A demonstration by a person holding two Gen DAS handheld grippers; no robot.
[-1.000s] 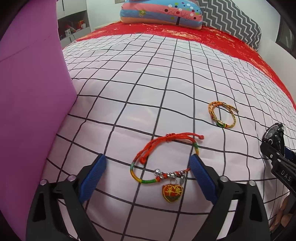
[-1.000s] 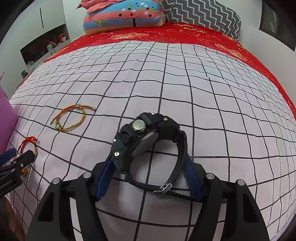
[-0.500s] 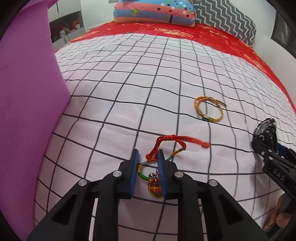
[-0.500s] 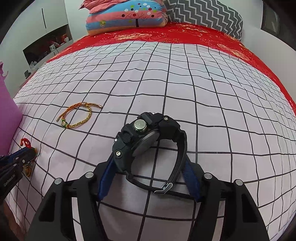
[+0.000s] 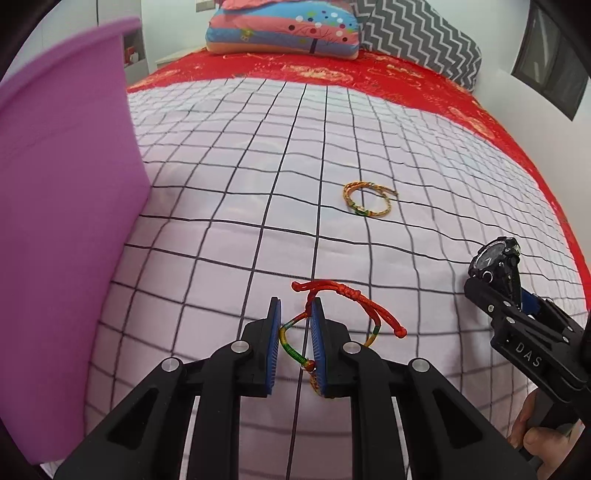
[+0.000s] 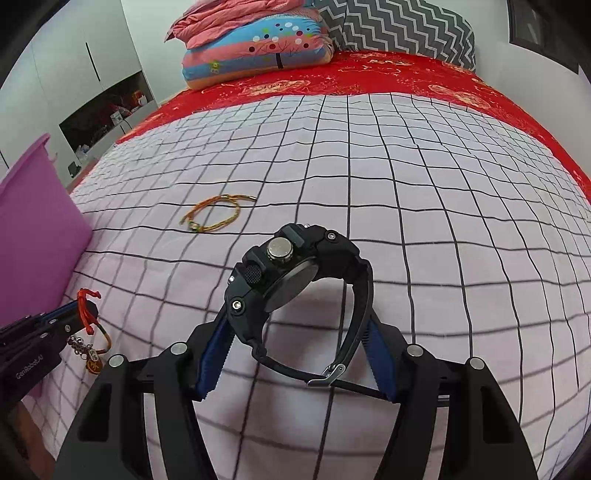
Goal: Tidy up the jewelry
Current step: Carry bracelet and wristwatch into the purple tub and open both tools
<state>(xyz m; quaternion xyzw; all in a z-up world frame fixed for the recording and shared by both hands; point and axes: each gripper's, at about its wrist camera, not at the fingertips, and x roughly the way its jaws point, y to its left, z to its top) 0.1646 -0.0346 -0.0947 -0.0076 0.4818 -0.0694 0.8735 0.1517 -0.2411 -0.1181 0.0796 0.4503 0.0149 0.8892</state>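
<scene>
My left gripper (image 5: pixel 295 306) is shut on the red braided bracelet (image 5: pixel 347 291), pinching its multicoloured cord between the blue pads (image 5: pixel 275 343). The red loop, knot and tail ends stick out past the fingertips, lifted off the bedspread. In the right wrist view the bracelet's (image 6: pixel 86 314) beads and orange charm dangle below that gripper. A chunky black wristwatch (image 6: pixel 291 266) stands on edge in my right gripper (image 6: pixel 297 317), which is shut on its case and strap. A yellow braided bracelet (image 5: pixel 367 199) lies loose on the white checked bedspread (image 5: pixel 229 155), beyond both grippers.
A tall purple bin (image 5: pixel 66 184) stands at the left, close to my left gripper, its rim above it. Striped and zigzag pillows (image 5: pixel 280 31) lie on the red sheet at the head of the bed. A person's fingers (image 5: pixel 535 439) show under the right gripper.
The left jaws closed on the red bracelet and lifted it off the bed. Both grippers rose and pulled back; the watch stayed gripped in the right one.
</scene>
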